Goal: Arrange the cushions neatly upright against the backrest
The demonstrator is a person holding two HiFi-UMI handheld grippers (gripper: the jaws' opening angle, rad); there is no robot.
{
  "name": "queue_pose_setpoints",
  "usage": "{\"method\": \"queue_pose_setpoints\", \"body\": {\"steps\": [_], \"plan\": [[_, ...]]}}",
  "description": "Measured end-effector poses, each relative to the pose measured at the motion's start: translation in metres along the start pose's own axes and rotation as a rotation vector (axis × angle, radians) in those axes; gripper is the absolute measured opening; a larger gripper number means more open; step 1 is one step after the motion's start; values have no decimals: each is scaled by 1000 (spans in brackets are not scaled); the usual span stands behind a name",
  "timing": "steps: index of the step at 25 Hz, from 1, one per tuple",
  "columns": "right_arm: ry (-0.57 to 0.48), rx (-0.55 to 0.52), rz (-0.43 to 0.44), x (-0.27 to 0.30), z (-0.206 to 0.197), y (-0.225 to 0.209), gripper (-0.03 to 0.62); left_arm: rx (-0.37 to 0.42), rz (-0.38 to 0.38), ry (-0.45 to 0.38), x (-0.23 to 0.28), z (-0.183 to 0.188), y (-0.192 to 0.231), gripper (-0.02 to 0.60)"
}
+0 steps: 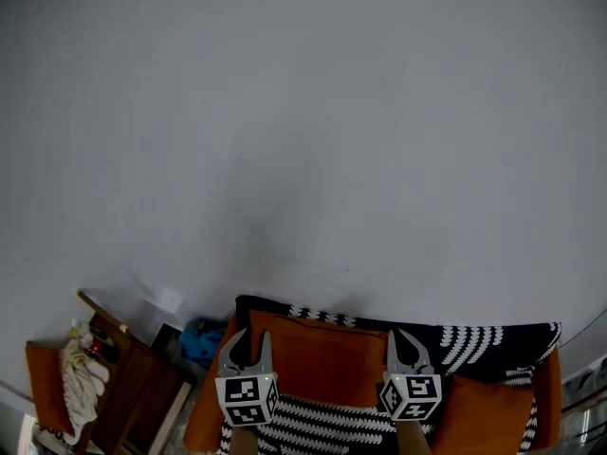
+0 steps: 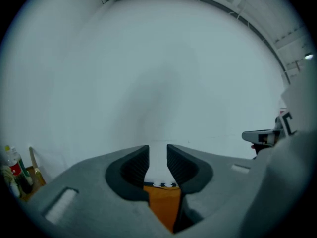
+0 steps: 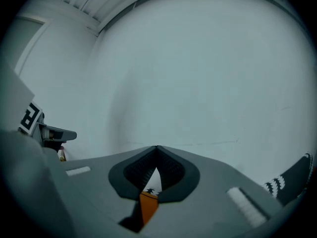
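An orange cushion (image 1: 322, 358) stands upright against the sofa's back, which is draped in a black-and-white patterned cover (image 1: 465, 344). A second orange cushion (image 1: 488, 415) sits to its right, and a black-and-white striped cushion (image 1: 327, 420) lies in front. My left gripper (image 1: 254, 341) is raised before the orange cushion's left side, open with nothing between its pads (image 2: 158, 152). My right gripper (image 1: 395, 337) is raised at the cushion's right side, its tips touching and shut on nothing (image 3: 157, 148). Both gripper views face the wall, with orange fabric (image 2: 163, 202) (image 3: 147, 205) showing below the jaws.
A wooden side table (image 1: 133, 377) stands left of the sofa with bottles (image 1: 92, 339) and a cream cloth (image 1: 81, 377) on it. Another orange cushion (image 1: 43, 377) lies at the far left. A blue object (image 1: 201, 339) sits between table and sofa. A plain white wall (image 1: 303, 112) fills the view.
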State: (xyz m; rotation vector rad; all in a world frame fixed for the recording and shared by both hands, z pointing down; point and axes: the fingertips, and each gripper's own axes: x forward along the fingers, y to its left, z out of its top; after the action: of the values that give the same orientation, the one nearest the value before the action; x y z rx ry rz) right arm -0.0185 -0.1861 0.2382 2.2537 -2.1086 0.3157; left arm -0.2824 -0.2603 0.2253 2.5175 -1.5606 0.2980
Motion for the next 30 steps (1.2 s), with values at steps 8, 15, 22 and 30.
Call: {"method": "queue_pose_setpoints", "body": {"steps": [8, 15, 22, 30], "plan": [[-87, -80, 56, -20, 55, 29, 9, 12, 10, -124, -41, 63, -18, 9], [-146, -99, 63, -42, 77, 39, 9, 37, 23, -177, -70, 78, -28, 3], [-163, -94, 60, -47, 84, 44, 9, 21, 42, -174, -75, 79, -18, 3], [-161, -95, 47, -49, 80, 41, 9, 15, 34, -172, -74, 76, -18, 3]]}}
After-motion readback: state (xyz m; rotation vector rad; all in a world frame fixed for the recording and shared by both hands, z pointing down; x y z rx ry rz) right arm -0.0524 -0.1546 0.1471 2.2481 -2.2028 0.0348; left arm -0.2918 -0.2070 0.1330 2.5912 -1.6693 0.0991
